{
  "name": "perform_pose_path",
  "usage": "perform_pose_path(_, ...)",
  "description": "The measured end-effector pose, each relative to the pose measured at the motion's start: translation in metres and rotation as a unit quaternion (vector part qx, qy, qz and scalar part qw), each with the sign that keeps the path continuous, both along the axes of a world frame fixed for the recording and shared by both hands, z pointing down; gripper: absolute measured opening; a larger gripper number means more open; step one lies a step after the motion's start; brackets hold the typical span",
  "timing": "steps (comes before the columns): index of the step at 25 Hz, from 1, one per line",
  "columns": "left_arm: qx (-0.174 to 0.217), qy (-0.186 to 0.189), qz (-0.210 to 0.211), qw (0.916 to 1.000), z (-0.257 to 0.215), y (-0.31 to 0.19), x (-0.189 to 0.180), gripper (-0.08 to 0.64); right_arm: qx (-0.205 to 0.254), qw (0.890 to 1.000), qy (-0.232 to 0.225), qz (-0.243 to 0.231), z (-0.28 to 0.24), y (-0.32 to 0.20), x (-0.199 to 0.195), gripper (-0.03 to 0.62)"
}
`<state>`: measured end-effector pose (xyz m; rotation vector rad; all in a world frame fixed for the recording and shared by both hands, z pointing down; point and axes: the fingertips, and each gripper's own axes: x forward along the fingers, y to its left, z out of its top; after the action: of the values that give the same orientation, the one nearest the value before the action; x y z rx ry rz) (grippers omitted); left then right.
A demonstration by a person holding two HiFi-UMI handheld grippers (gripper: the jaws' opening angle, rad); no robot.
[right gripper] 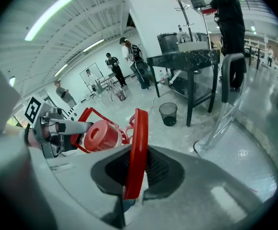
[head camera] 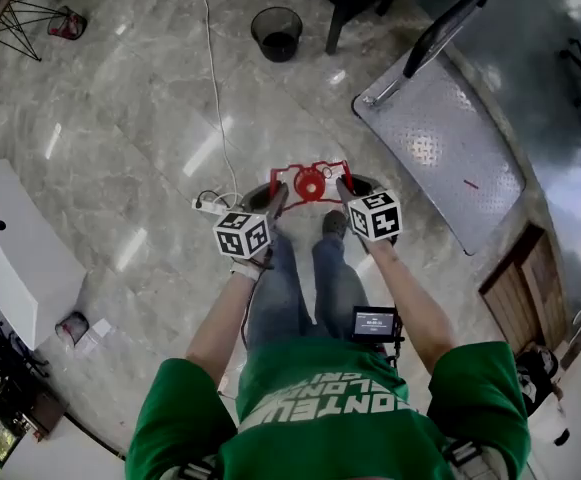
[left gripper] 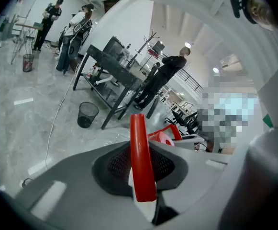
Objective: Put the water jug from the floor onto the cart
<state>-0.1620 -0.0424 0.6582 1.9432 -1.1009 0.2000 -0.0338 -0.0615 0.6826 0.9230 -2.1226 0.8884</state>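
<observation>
The water jug (head camera: 311, 183) hangs in front of my legs, seen from above as a red cap inside a red carrying frame over a clear body. My left gripper (head camera: 278, 201) is shut on the frame's left bar (left gripper: 141, 157). On the other side, my right gripper (head camera: 344, 190) is shut on the right bar (right gripper: 138, 152). The right gripper view shows the red cap (right gripper: 100, 135) and the left gripper (right gripper: 52, 128) beyond it. The cart (head camera: 440, 153), a grey diamond-plate platform with a black push handle (head camera: 450, 23), stands on the floor to the right.
A black wire wastebasket (head camera: 276, 33) stands ahead near a dark table (left gripper: 115, 71). A white cable (head camera: 215, 88) runs down to a power strip (head camera: 208, 205) by my left foot. A white cabinet (head camera: 15, 248) is at the left, a wooden panel (head camera: 525, 283) at the right. People stand beyond the table.
</observation>
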Motion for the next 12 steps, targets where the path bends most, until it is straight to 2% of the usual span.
perform_pose_path(6,0.039,0.004,-0.001,0.9992,-0.083,-0.007,0.000,0.078,0.039,0.999,-0.013,-0.020,-0.078,-0.010,-0.003,0.029)
perform_pose_path(12,0.085,0.021,-0.019,0.9960,-0.159,-0.023,-0.010,0.080,0.074,0.996,-0.045,-0.035,-0.156,-0.034,-0.017,0.029)
